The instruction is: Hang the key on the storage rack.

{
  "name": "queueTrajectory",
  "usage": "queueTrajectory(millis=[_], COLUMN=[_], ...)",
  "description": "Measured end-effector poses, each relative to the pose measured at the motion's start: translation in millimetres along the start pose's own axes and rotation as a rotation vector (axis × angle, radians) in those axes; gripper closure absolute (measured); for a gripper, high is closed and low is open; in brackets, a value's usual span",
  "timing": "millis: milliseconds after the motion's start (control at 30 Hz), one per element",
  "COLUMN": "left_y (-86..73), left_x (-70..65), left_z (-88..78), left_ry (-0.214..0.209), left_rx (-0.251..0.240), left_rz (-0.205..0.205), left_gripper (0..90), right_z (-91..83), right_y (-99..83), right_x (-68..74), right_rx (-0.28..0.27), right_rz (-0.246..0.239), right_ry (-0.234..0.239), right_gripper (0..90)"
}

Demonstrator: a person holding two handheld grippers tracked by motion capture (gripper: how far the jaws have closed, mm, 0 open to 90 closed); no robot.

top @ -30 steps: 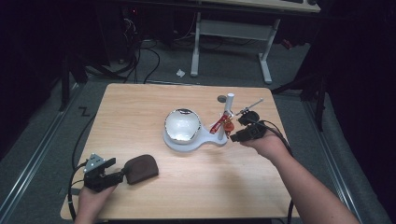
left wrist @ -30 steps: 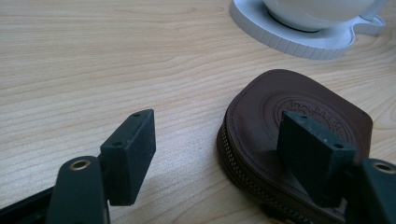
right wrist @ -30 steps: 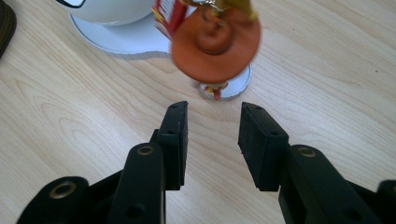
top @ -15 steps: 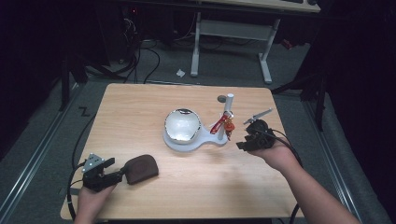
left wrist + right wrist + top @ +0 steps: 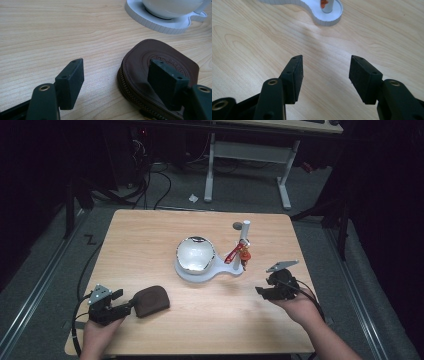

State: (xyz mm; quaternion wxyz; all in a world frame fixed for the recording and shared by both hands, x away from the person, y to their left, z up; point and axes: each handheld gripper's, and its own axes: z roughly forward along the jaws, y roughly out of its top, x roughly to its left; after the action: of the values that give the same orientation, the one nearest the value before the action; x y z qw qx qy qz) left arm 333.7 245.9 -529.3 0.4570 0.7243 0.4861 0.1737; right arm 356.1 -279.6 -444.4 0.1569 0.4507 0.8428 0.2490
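A brown zip pouch (image 5: 151,300) lies on the wooden table (image 5: 145,240) at the front left. My left gripper (image 5: 122,301) sits just left of it, open. In the left gripper view (image 5: 117,78) the pouch's (image 5: 140,56) near edge lies between the jaws, and the right jaw hangs over its top without pressing. A white stand (image 5: 196,270) holds a shiny bowl (image 5: 195,254). Red and orange keys (image 5: 239,254) hang on its white post (image 5: 245,232). My right gripper (image 5: 262,292) is at the right front, open. Its jaws have just been opening, with bare wood between them in the right gripper view (image 5: 325,72).
The stand's base (image 5: 324,16) and post foot lie ahead of my right jaws. A small dark disc (image 5: 237,226) sits behind the post. Beyond the table are a dark floor with cables and a white desk frame (image 5: 247,150).
My right gripper has drawn back from the keys on the post toward the front right and lower, and its jaws have spread apart. The keys stay on the post. The left hand has not moved.
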Motion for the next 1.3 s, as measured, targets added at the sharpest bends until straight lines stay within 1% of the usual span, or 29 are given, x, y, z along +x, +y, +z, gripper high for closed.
queueTrajectory(millis=[33, 167, 200, 233, 300, 400, 433, 467, 500, 633, 667, 700, 733, 833, 867, 900, 967, 1033, 1100, 1167, 1200, 1233, 1300], left_y=[0.0, 0.0, 0.0, 0.0, -0.1, -1.0, -1.0, -1.1, -1.0, 0.1, 0.4, 0.4, 0.8, 1.2, 1.2, 2.2, 3.4, 4.3, 4.5, 4.7, 4.9, 5.1, 4.2], left_x=[-0.3, -1.0, -1.0, -1.5, -2.1, -4.1, -4.1, -4.8, -6.1, -8.2, -8.4, -8.4, -8.9, -10.1, -10.1, -11.7, -13.4, -14.8, -16.6, -17.5, -18.1, -18.8, -18.5], left_z=[0.1, 0.1, 0.1, 0.2, 0.4, 1.0, 1.0, 1.2, 1.0, 0.8, 0.6, 0.6, 0.3, 0.3, 0.3, 0.3, 0.5, 1.2, 1.9, 2.0, 1.9, 1.5, 0.6], left_ry=[0.010, 0.011, 0.011, 0.011, 0.010, 0.012, 0.012, 0.013, 0.012, 0.008, 0.003, 0.003, -0.007, -0.017, -0.017, -0.019, -0.021, -0.025, -0.027, -0.026, -0.026, -0.026, -0.027], left_rx=[-0.001, -0.003, -0.003, -0.003, -0.003, -0.006, -0.006, -0.006, -0.011, -0.010, -0.008, -0.008, -0.007, -0.002, -0.002, -0.005, -0.009, 0.001, 0.006, 0.008, 0.008, 0.006, 0.004], left_rz=[0.004, 0.007, 0.007, 0.010, 0.014, 0.023, 0.023, 0.026, 0.028, 0.033, 0.033, 0.033, 0.031, 0.030, 0.030, 0.039, 0.046, 0.053, 0.059, 0.062, 0.064, 0.062, 0.055], left_gripper=[29.0, 28.5, 28.6, 28.6, 28.6, 28.5, 28.7, 28.7, 28.8, 29.0, 29.2, 30.1, 30.9, 31.3, 31.4, 31.4, 31.4, 31.4, 31.3, 31.6, 31.6, 32.4, 34.3], right_z=[4.9, 14.1, 14.1, 17.9, 21.0, 24.5, 25.8, 25.8, 27.3, 30.0, 30.8, 31.8, 32.6, 34.7, 34.7, 33.8, 29.8, 25.2, 22.9, 21.9, 21.9, 21.6, 21.4], right_y=[-8.5, -24.1, -24.1, -31.1, -37.2, -45.3, -47.9, -47.9, -53.8, -65.0, -67.3, -70.4, -73.7, -84.6, -84.6, -90.1, -89.6, -90.5, -93.0, -95.1, -95.1, -97.2, -98.6], right_x=[4.4, 13.1, 13.1, 16.7, 18.3, 20.3, 20.7, 20.7, 22.7, 24.1, 24.5, 25.4, 25.7, 27.3, 27.3, 27.5, 25.7, 22.9, 17.8, 13.3, 13.3, 10.5, 9.3], right_rx=[-0.019, -0.058, -0.058, -0.073, -0.093, -0.122, -0.139, -0.139, -0.170, -0.222, -0.228, -0.232, -0.242, -0.274, -0.274, -0.284, -0.284, -0.310, -0.332, -0.342, -0.342, -0.341, -0.343], right_rz=[0.000, 0.000, 0.000, -0.003, -0.007, 0.017, 0.016, 0.016, 0.023, 0.062, 0.065, 0.069, 0.064, 0.080, 0.080, 0.072, 0.075, 0.076, 0.095, 0.121, 0.121, 0.125, 0.126], right_ry=[-0.007, -0.011, -0.011, -0.016, -0.022, -0.024, -0.026, -0.026, -0.032, -0.030, -0.034, -0.048, -0.060, -0.077, -0.077, -0.086, -0.095, -0.101, -0.089, -0.076, -0.076, -0.075, -0.070], right_gripper=[45.3, 45.7, 45.7, 45.7, 45.7, 45.1, 43.9, 43.9, 43.7, 43.8, 43.7, 43.5, 43.3, 41.8, 41.8, 39.4, 35.6, 36.0, 35.4, 35.4, 35.4, 35.8, 36.1])
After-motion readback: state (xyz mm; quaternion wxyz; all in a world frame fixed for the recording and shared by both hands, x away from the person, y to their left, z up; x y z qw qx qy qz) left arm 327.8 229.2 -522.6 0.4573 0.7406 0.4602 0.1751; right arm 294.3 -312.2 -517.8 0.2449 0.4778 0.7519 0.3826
